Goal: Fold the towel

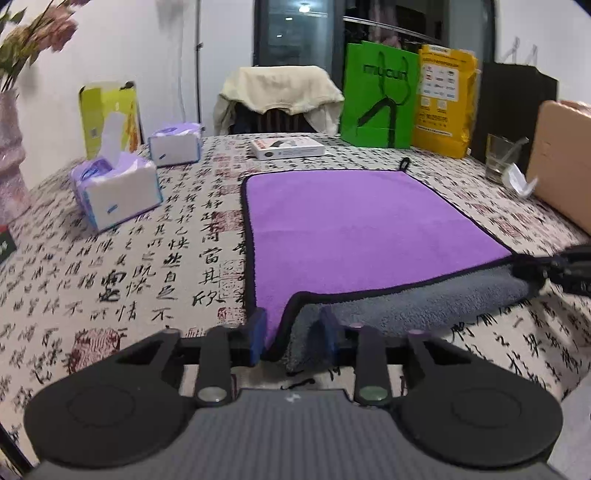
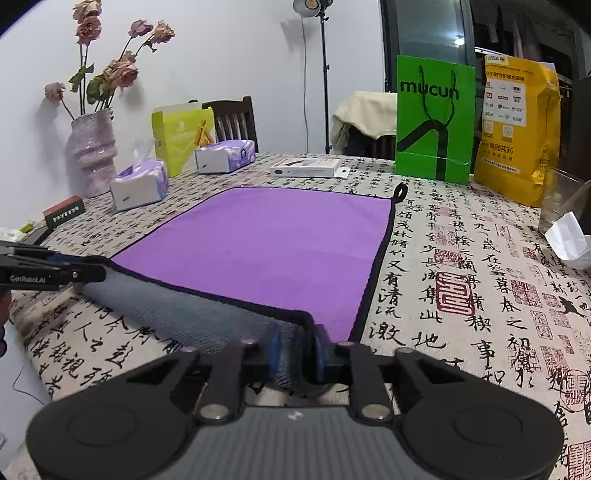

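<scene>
While both our left gripper [image 1: 293, 338] and right gripper [image 2: 297, 349] pinch the towel [image 1: 354, 229] corners, one could slip and spoil our fold.

Even, cool indoor light fills both views, with soft shadows on the wall [image 2: 221, 55] behind a lamp [image 2: 312, 5] (it glows at the top edge). Fisheye bending curves the edges; the flowers [image 1: 33, 33] look smeared, corners dark.

Right tool [image 2: 295, 350] pinching purple towel [image 2: 266, 251] corner, grey underside apparently lifted, left tool [image 2: 92, 269] opposite.
</scene>
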The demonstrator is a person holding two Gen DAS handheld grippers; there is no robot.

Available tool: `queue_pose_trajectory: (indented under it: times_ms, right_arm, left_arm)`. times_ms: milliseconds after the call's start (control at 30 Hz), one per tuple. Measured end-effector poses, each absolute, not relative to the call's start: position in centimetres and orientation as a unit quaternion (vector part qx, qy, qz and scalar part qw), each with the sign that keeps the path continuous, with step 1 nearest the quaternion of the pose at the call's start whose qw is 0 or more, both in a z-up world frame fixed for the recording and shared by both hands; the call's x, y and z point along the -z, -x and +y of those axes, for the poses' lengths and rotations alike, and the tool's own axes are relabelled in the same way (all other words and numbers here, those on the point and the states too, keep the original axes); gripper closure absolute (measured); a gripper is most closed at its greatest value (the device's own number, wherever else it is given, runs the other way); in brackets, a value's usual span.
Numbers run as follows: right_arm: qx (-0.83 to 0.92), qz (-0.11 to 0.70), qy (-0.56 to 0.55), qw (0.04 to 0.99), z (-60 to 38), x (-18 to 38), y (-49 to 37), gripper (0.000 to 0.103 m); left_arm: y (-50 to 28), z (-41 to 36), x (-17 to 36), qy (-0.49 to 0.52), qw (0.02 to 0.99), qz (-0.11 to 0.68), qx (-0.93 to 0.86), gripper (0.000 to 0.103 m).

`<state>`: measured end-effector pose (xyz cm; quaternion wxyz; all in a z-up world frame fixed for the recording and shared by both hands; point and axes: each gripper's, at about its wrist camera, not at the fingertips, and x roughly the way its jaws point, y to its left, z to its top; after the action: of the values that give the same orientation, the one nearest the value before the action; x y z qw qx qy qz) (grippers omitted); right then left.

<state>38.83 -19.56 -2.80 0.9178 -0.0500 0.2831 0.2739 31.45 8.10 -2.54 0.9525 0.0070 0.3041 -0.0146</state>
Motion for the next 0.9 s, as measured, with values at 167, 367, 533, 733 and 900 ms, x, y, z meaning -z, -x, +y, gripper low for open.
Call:
queue_pose_trajectory:
  times_ms: [167,367,533,733,900]
  right_arm:
    - [-0.275,0.277,0.064,0.918,-19.5,2.5,-39.0,0.098]
    - [-0.274,0.259,0.078,0.923,-19.1,1.4,-40.0,0.098]
    - [-0.269,0.239,0.09,0.929,-18.6,0.4,-41.7,0.098]
    - [-0.268,0.226,0.115,0.929,-17.7,-0.4,-44.2,0.098]
    - [-0.271,0.223,0.123,0.928,-17.1,-1.0,-46.3,0.098]
  left_arm:
    - [-31.1,7.6,1.8,-0.042,0.959,0.281,0.024,0.097]
    - [-32.4,8.0,0.6,-0.044,0.965,0.258,0.021,0.097]
    - [-34.2,8.2,-0.3,-0.056,0.968,0.244,0.021,0.097]
    - [-36.7,8.6,-0.8,-0.064,0.968,0.24,0.022,0.097]
    - [-39.3,9.5,-1.1,-0.054,0.967,0.248,0.026,0.097]
